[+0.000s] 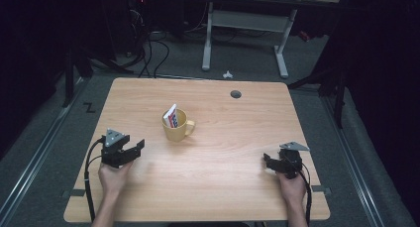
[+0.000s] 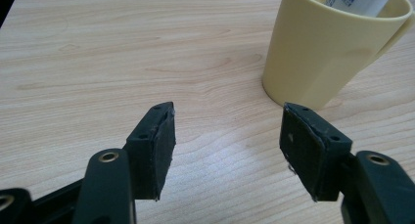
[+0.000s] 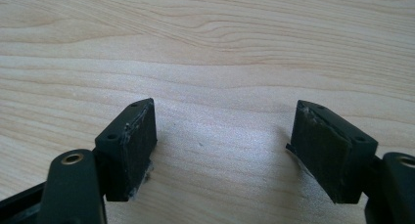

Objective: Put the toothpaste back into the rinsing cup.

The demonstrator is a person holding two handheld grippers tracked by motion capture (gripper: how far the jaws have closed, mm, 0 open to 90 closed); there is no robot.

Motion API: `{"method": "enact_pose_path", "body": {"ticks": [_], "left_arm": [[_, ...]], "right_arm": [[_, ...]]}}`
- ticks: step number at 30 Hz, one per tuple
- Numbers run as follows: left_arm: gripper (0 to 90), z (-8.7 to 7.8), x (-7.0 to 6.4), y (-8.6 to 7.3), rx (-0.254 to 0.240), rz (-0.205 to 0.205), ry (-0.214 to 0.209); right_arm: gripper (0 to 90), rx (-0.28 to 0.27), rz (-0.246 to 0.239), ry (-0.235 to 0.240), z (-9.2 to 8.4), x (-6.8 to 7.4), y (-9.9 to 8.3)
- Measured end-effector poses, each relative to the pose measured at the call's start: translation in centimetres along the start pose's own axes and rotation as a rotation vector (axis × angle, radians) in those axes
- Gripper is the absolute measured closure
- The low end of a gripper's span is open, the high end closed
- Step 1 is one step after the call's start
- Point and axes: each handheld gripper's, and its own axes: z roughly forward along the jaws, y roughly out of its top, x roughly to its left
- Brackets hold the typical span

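A yellow mug (image 1: 176, 126) stands near the middle of the wooden table (image 1: 223, 197), handle to the right, with a white, red and blue tube (image 1: 171, 116) leaning inside it. My left gripper (image 1: 132, 150) rests at the table's left, a short way from the mug, pointing toward it. In the left gripper view the mug (image 2: 327, 48) stands just beyond the right jaw, the tube (image 2: 359, 0) showing at its rim, and my left gripper (image 2: 227, 143) is open with bare wood between its pads. My right gripper (image 1: 269, 162) lies at the table's right, and its own view shows my right gripper (image 3: 222, 145) open over bare wood.
A round cable hole (image 1: 236, 94) sits near the table's far edge. Beyond the table a white-legged desk frame (image 1: 245, 36) and loose cables (image 1: 148, 51) lie on the dark floor. Metal rails (image 1: 34, 152) run along both sides of the table.
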Motion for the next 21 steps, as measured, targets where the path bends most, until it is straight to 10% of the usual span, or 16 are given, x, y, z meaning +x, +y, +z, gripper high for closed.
{"method": "enact_pose_path", "body": {"ticks": [21], "left_arm": [[38.5,2.5,-0.6,-0.9,0.090,0.053,0.027]], "right_arm": [[25.1,0.000,0.001,0.000,0.0,0.0,0.0]]}}
